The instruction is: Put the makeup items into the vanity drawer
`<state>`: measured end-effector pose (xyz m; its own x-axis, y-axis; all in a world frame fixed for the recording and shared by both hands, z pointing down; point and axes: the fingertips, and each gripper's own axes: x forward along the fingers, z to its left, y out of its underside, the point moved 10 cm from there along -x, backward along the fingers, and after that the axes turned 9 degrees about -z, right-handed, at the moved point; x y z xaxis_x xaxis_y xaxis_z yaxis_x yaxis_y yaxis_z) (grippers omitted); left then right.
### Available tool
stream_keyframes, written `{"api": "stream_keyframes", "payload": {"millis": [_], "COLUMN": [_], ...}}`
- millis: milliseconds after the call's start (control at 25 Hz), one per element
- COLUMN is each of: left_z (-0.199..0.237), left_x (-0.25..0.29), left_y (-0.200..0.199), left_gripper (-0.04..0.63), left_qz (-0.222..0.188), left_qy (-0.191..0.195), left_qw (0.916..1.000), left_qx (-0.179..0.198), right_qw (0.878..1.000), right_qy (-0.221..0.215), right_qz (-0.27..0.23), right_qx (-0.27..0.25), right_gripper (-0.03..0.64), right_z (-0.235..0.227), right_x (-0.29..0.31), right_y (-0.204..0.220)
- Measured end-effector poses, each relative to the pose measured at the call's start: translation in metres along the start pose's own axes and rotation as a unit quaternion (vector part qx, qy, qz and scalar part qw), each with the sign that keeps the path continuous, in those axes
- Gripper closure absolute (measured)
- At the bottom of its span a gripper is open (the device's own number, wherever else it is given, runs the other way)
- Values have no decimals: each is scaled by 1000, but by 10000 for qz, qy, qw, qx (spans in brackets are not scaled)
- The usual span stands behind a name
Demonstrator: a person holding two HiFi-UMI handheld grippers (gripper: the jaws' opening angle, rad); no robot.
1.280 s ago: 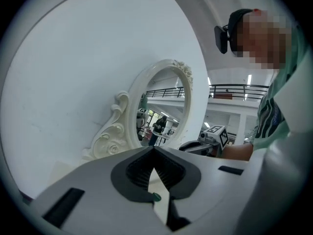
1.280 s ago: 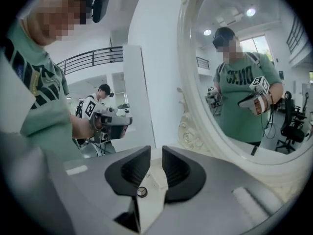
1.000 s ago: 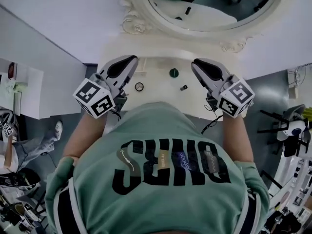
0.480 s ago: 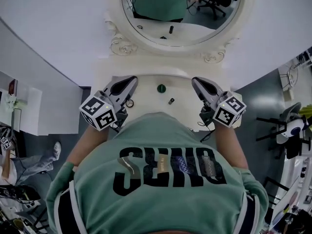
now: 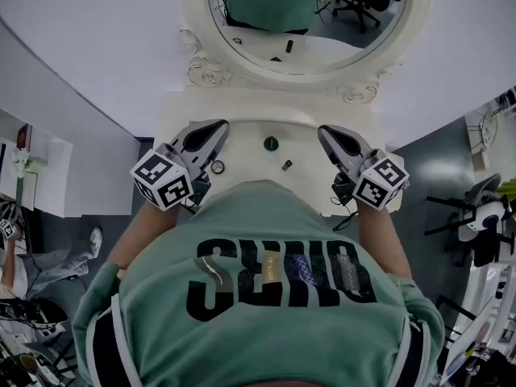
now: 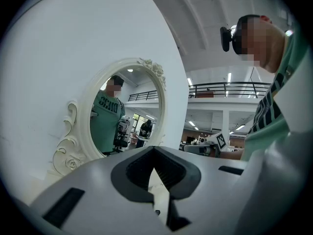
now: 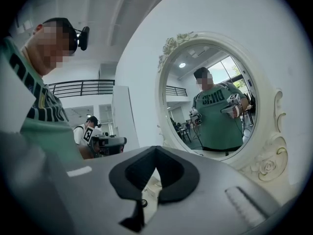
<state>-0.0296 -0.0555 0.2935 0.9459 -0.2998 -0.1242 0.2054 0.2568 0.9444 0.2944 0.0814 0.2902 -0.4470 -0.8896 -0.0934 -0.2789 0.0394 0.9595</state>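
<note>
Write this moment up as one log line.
left gripper shut, empty | right gripper shut, empty | both over vanity top | green item, ring, dark item on it | drawer not visible

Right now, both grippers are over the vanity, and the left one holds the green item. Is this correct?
No. The left gripper holds nothing: the left gripper view shows its jaws together and empty. In the head view the green item lies on the vanity, between it and the right gripper.
</note>
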Motion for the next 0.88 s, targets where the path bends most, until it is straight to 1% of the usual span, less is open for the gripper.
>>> {"api": "stream_keyframes", "payload": {"millis": [160, 480, 640, 880], "left_z": [2, 7, 9, 11], "left_x": [0, -2, -2, -3], "left_y": [-2, -1, -2, -1], "left_gripper": [597, 597, 597, 597], "left_qz": [26, -4, -21, -38], "left_qy": [-12, -20, -12, -28], "left_qw": [10000, 10000, 10000, 10000], "left_qx": [-24, -34, -33, -54], "right_qw": [9998, 9975, 9967, 9969], "right_qy": [-8, -223, -284, -257], "right_qz": [5, 66, 96, 99], "right_qx": [-221, -671, -756, -731], "right_gripper": [609, 609, 609, 611], "right_z": [1, 13, 15, 15], "right_x": [4, 11, 14, 14], "right_y": [-2, -8, -8, -6]}}
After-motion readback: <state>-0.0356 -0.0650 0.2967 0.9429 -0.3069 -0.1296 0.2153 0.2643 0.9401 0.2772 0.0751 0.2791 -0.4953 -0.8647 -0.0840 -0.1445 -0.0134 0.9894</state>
